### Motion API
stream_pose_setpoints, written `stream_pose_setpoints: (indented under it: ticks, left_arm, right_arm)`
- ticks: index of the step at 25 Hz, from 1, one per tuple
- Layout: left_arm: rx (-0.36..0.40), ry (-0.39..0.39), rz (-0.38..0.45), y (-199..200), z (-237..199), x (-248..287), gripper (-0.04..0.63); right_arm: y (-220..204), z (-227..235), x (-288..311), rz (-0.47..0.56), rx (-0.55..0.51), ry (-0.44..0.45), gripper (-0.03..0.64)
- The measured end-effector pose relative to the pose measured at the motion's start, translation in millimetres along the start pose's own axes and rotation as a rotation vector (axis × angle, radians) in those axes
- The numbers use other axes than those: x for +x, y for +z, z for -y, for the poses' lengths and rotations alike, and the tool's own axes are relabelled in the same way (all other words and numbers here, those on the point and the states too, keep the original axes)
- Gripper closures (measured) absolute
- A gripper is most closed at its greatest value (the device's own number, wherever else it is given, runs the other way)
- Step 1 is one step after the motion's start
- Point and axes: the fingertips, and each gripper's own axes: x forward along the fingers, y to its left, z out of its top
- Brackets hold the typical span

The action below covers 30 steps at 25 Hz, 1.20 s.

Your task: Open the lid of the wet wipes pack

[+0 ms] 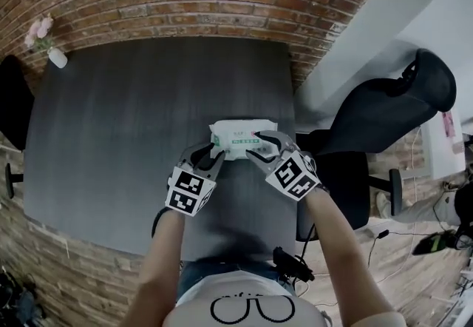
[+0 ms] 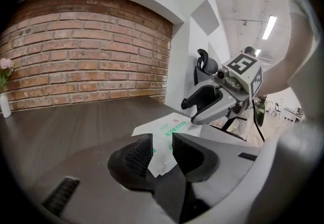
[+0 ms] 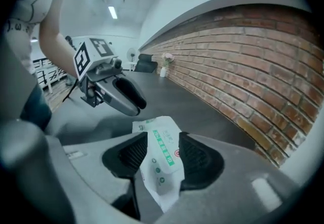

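Two hand-held grippers meet at the near edge of the wet wipes pack (image 1: 242,133), which lies flat on the dark, wood-grained table (image 1: 111,133) near its right side. The left gripper (image 2: 163,149) has its jaws wide apart, with a crinkled corner of the pack between them, not clamped. The right gripper (image 3: 163,151) likewise has its jaws spread, the pack's other end lying unsqueezed in the gap between the ribbed black pads (image 3: 132,154); the pack is a soft, rectangular white film pouch with green print and flattened sealed ends.
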Motion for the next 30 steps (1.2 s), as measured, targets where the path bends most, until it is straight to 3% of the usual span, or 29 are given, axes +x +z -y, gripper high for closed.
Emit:
stream_pose_setpoints:
  ticks: [4, 9, 13, 21, 30]
  left_arm:
    - [0.022, -0.009, -0.058, -16, 0, 20, 0.479]
    - [0.019, 0.025, -0.152, -33, -6, 33, 0.479]
    - [-0.003, 0.004, -0.167, -35, -5, 37, 0.479]
    - [-0.008, -0.013, -0.173, -39, -4, 39, 0.48]
    - [-0.008, -0.034, -0.166, -38, -3, 38, 0.483]
  right_arm:
    - [-15, -4, 15, -0.064, -0.112, 0.115, 0.416]
    - [-28, -4, 31, -0.115, -0.212, 0.196, 0.416]
    - [-30, -7, 38, -0.139, -0.281, 0.249, 0.417]
    - [-26, -2, 41, -0.19, -0.124, 0.372, 0.44]
    - [-28, 2, 44, -0.224, -0.034, 0.468, 0.442]
